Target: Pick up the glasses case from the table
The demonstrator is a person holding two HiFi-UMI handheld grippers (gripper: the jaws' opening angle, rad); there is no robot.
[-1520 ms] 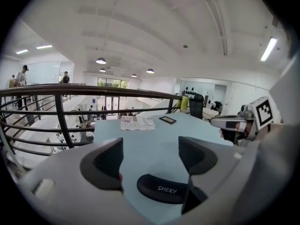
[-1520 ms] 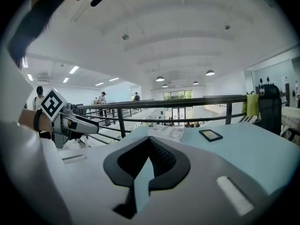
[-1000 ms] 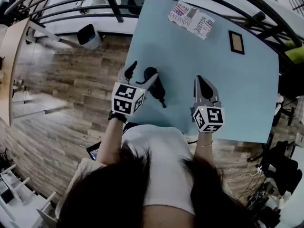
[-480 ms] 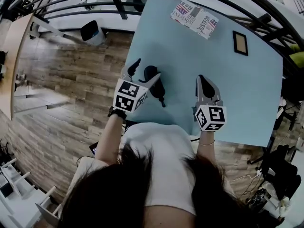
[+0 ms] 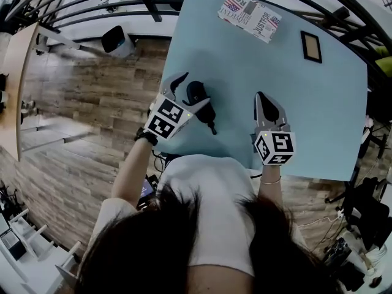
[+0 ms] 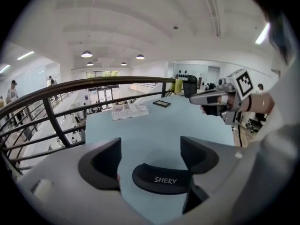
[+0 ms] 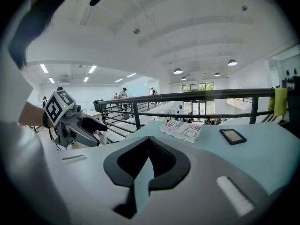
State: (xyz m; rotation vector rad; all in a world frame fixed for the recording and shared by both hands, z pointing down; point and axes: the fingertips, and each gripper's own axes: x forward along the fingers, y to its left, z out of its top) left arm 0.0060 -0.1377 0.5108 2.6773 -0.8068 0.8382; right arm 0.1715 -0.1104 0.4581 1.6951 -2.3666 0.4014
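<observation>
The light blue surface [image 5: 318,115] carries the same things as one second ago: a newspaper [image 5: 248,17] at the far edge, a small picture frame [image 5: 311,46] to its right, and the black glasses case [image 6: 161,178] near the person's left edge of the surface. None of these has moved.

What changes is the left tool [image 5: 187,92]. Compared with the earlier head views, its marker cube is now turned more to a corner, so the tool has rolled, and it sits a little closer over the case. Its jaws have just been opening a bit wider. In the left gripper view they stand well apart, one pad on each side, and the case lies between them on the surface, with its white lettering facing the camera. The pads do not press on it; a strip of blue surface shows between the left pad and the case, while at the right pad I cannot tell if there is a gap.

The right tool [image 5: 263,101] keeps its place over the near part of the surface, well apart from the case. Its jaws are together and hold nothing.

I judge that the pick is in the approach step: the left tool is lined up around the case, but the case still rests on the surface. The next move would be to close the jaws on it and then lift.
</observation>
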